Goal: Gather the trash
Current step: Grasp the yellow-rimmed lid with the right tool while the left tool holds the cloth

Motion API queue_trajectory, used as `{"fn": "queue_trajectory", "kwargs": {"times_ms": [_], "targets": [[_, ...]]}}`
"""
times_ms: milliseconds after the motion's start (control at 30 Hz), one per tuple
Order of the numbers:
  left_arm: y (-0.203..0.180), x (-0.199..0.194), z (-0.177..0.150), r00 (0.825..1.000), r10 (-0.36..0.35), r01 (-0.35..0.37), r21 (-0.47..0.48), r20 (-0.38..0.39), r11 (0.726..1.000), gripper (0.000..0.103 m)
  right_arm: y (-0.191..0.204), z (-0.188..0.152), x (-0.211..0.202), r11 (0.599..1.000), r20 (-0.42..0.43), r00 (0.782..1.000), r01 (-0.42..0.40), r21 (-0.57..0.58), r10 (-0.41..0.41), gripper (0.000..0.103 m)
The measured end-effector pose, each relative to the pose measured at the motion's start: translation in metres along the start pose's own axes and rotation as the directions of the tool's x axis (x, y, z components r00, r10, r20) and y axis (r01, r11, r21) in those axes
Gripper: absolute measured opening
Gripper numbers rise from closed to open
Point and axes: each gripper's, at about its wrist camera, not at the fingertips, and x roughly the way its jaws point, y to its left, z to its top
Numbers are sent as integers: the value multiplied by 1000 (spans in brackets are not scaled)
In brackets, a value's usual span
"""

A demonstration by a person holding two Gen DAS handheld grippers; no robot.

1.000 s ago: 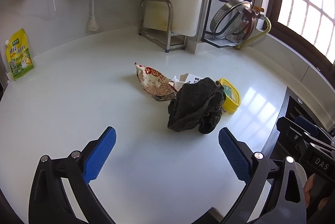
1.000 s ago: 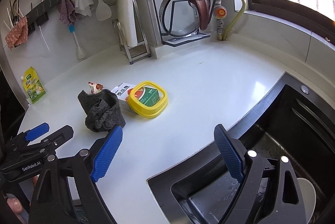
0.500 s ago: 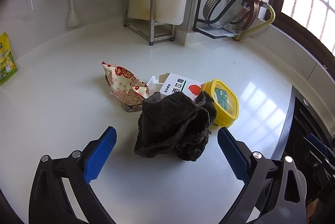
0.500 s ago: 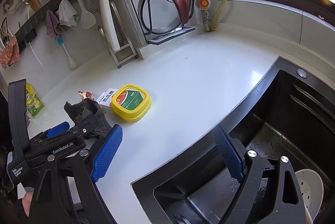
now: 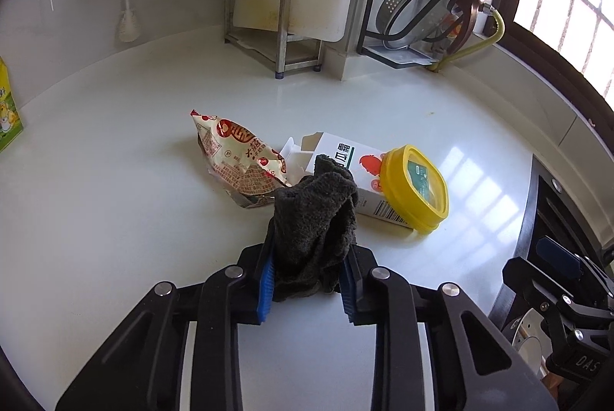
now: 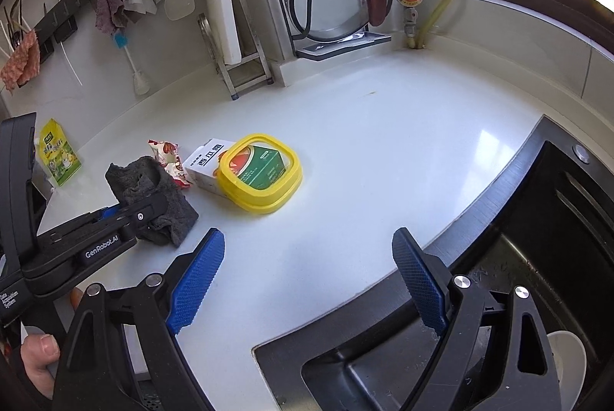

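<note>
Since the earlier frame left hand-held gripper (image 5: 307, 282) went from wide open around the dark cloth (image 5: 314, 223) to clenched on it, blue pads (image 5: 265, 290) pressed into its near lower folds. Cloth looks bunched and upright; base seems at or just above the table (image 5: 115, 180), can't tell if lifted. Right wrist view confirms it: left hand-held gripper (image 6: 134, 215) closed on the dark cloth (image 6: 153, 196).

Right hand-held gripper (image 6: 307, 276) released, jaws spread wide, holding nothing, hovering over the table edge by the black sink (image 6: 537, 257), well apart from the trash.

Places relative to the cloth:
- red-and-white snack wrapper (image 5: 238, 157) just behind-left, crumpled, touching or nearly touching the cloth
- white carton (image 5: 345, 161) lying flat just behind, open flap toward the wrapper
- yellow lid (image 5: 416, 186) behind-right, leaning tilted on the carton's far end

Progress judgement: early. Nothing looks collected yet; wrapper, carton and yellow lid all sit on the table untouched. No bin or bag visible in either view, so drop-off spot unknown. Cloth grab is probably step one: either it counts as trash or it is being cleared off the pile. Left to do: carry the cloth off, then pick up the other three pieces.

Green-yellow pouch (image 6: 59, 154) stands against the wall far left of the cloth; likely not trash, can't be sure.
</note>
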Motion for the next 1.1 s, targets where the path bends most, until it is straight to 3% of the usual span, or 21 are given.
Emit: {"fn": "queue_trajectory", "kwargs": {"times_ms": [433, 1100], "targets": [[25, -24, -1, 996, 51, -54, 46, 74, 997, 26, 23, 31, 58, 999, -58, 998, -26, -28, 24, 85], [28, -31, -4, 995, 13, -18, 48, 100, 999, 26, 34, 48, 96, 997, -107, 993, -60, -48, 55, 85]]}}
